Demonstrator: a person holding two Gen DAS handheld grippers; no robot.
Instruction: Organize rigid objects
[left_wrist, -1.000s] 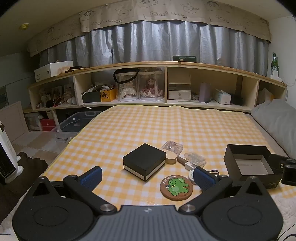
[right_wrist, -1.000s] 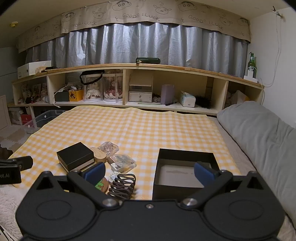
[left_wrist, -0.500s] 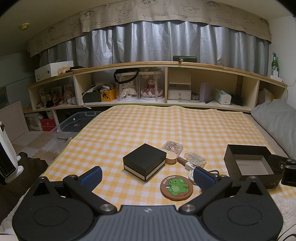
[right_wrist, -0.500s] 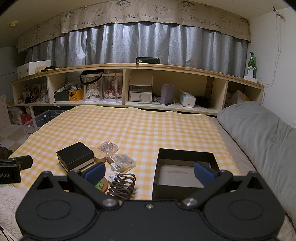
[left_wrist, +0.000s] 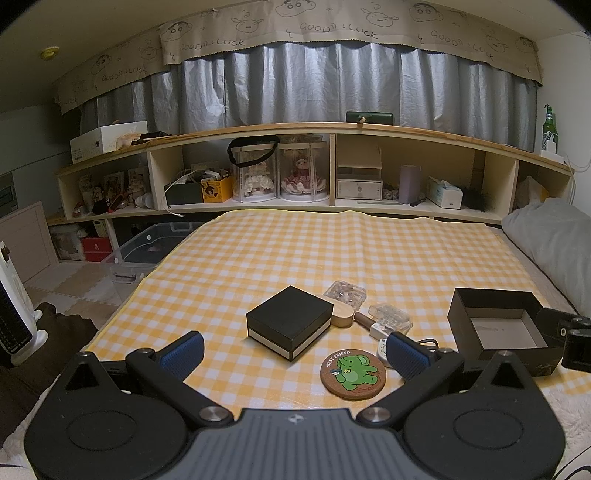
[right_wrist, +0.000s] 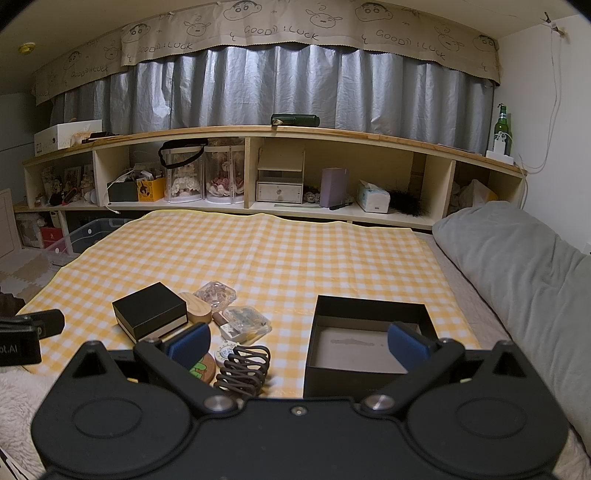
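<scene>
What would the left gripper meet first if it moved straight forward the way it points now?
Most likely the closed black box: it sits nearly centred ahead of the left gripper, whose jaws stand wide open. The elephant coaster lies nearer but off to the right. Depth is hard to judge through the fisheye.

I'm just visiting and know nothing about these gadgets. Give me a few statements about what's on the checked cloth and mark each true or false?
1. The open black box is empty. True.
2. The closed black box has its lid off. False: its lid is on.
3. The round coaster shows a green elephant. True.
4. The left gripper is clamped on the coaster. False: its jaws are wide apart and hold nothing.
5. The coiled dark hair clip lies inside the open black box. False: it lies on the cloth, beside that box.
</scene>
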